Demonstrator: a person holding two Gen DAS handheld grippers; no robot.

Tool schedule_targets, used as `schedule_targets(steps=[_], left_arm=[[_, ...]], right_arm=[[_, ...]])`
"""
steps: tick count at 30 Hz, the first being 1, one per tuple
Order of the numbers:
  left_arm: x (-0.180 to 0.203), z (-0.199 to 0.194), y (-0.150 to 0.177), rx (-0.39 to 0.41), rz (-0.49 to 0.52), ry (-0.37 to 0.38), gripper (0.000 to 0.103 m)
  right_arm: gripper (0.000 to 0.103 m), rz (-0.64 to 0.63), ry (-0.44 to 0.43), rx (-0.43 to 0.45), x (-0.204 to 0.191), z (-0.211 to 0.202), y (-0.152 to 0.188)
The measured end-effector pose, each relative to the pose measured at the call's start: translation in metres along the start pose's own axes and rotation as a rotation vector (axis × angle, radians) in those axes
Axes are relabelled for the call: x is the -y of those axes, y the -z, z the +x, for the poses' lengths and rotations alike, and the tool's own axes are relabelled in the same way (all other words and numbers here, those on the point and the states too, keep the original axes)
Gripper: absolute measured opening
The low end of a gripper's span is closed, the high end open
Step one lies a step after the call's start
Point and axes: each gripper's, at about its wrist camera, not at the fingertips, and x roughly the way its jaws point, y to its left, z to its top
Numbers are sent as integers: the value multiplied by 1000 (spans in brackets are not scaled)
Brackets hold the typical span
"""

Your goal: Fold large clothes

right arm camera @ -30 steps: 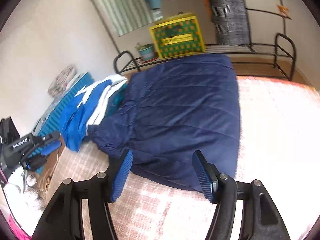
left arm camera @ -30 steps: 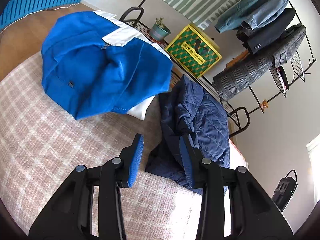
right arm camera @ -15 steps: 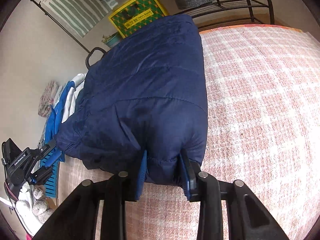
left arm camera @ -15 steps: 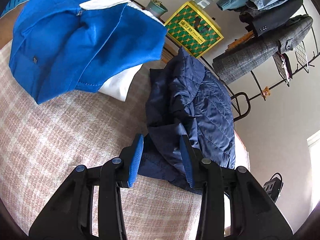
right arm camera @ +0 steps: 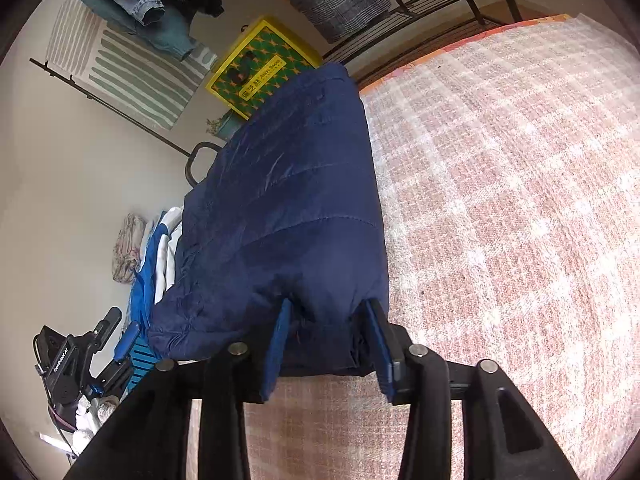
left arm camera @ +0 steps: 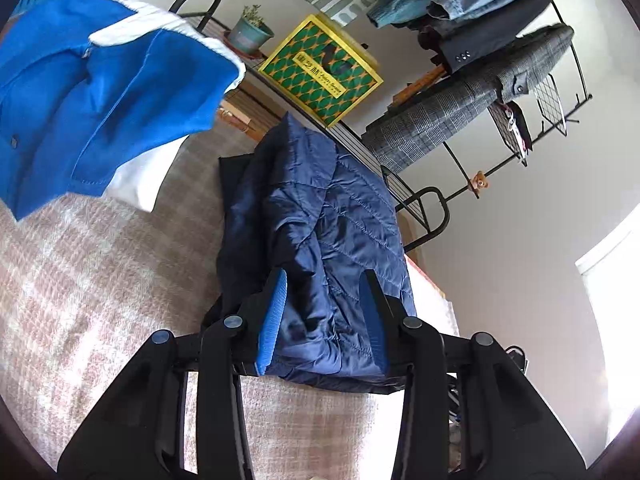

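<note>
Navy quilted jacket edge between both tongs, on blanket.

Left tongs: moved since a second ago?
Yes. The left tongs closed in on the navy quilted jacket, which lies still on the checked blanket; its near edge now sits between them.

Wide open checked blanket right of the navy jacket; blue garment crowds the left, rack blocks behind
</note>
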Motion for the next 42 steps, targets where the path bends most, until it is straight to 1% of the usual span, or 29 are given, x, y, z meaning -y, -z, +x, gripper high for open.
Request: schedule_targets(steps=[1,2,4,6,7,8,9,10,12,13,14,15,17,19,21,22,23,25,28,31,32,33,34,35,36,39,40,41,42], left_arm=[[7,5,0,-7,47,-36,38],[11,13,1,-22,88,-87,38],[6,36,6,-67,120,-185,38],[-18,65,15,-169,83,-260,38],[-31,77,22,-214,53,-275,38],[-43,83,26,-233,15,-273,43],[-50,83,27,-221,-10,-259,43],[-51,82,25,-219,-14,-257,43],[-48,80,21,-219,-2,-261,43],[-47,77,19,-209,-2,-256,43],[-47,75,18,-207,-6,-251,43],[-47,72,17,-209,-12,-240,43],[-47,65,15,-215,-24,-217,43],[-45,54,14,-207,-36,-191,43],[-42,40,8,-186,-22,-186,43],[-43,34,7,-173,-20,-195,45],[-46,28,5,-164,-32,-195,52],[-56,22,2,-161,-89,-151,63],[-72,24,1,-205,-181,-76,64],[-85,33,6,-273,-263,6,71],[-87,37,8,-291,-289,30,71],[-89,42,10,-307,-307,49,71],[-90,46,12,-322,-317,64,71],[-91,48,13,-331,-326,76,71],[-93,50,14,-335,-336,84,71],[-101,58,12,-327,-371,109,71],[-103,63,10,-320,-391,112,71],[-106,66,9,-317,-415,120,71],[-111,68,9,-317,-440,140,71]], right_arm=[[66,9,1,10,2,-2,0],[73,18,-1,13,3,-2,1],[75,35,-16,4,7,2,4],[76,47,-24,-27,10,13,9],[76,54,-28,-42,10,19,11],[76,61,-35,-54,11,26,12],[76,67,-45,-64,10,33,14],[76,70,-54,-65,10,37,14],[62,59,-48,-56,7,43,13],[44,49,-42,-65,6,44,12],[38,49,-47,-69,7,43,11],[35,56,-58,-68,8,40,10],[27,38,-45,-64,7,29,10],[23,12,-32,-64,4,16,14],[20,2,-32,-82,5,3,20],[20,-9,-20,-95,7,-3,26],[19,-12,-9,-111,10,-9,32],[19,-6,-9,-141,17,-22,45],[19,-3,-15,-163,26,-42,62],[19,-13,-10,-200,32,-59,78],[19,-15,-6,-209,34,-63,83],[20,-30,-1,-217,36,-65,87],[27,-55,12,-224,37,-67,89],[38,-78,27,-224,38,-69,89],[43,-100,47,-216,39,-72,88],[54,-145,55,-149,42,-85,78],[64,-166,58,-120,41,-89,74],[77,-192,58,-89,40,-93,69],[83,-215,52,-63,39,-95,64]])
